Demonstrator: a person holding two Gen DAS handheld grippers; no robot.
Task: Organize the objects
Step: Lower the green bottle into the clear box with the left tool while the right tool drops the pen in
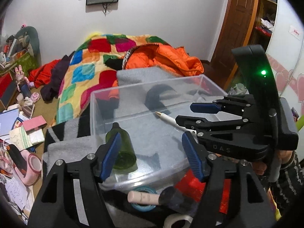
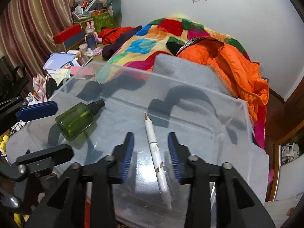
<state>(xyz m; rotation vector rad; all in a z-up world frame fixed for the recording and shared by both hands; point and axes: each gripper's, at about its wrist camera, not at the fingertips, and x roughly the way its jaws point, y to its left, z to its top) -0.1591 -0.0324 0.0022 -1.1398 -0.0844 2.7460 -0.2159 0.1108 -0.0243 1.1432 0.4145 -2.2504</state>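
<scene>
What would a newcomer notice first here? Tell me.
The clear bin in the middle, with a green bottle lying at its left and a white pen lying between the open jaws of the right hand-held gripper. Behind it, a patchwork blanket and an orange jacket on the bed.

we see a clear box (image 2: 190,98) of glossy see-through plastic, walls smooth. green bottle (image 2: 76,120) is translucent shiny plastic with a matt black cap. pen (image 2: 155,152) is smooth white plastic (gold metal-looking tip). under the box a grey cloth (image 1: 136,76), soft and fuzzy. left gripper (image 1: 152,152) and right gripper (image 2: 151,152) are matt black plastic with ribbed blue pads (image 1: 191,157) and shiny metal pins. orange jacket (image 2: 237,66) is slick quilted fabric; door (image 1: 233,19) is brown wood.
</scene>
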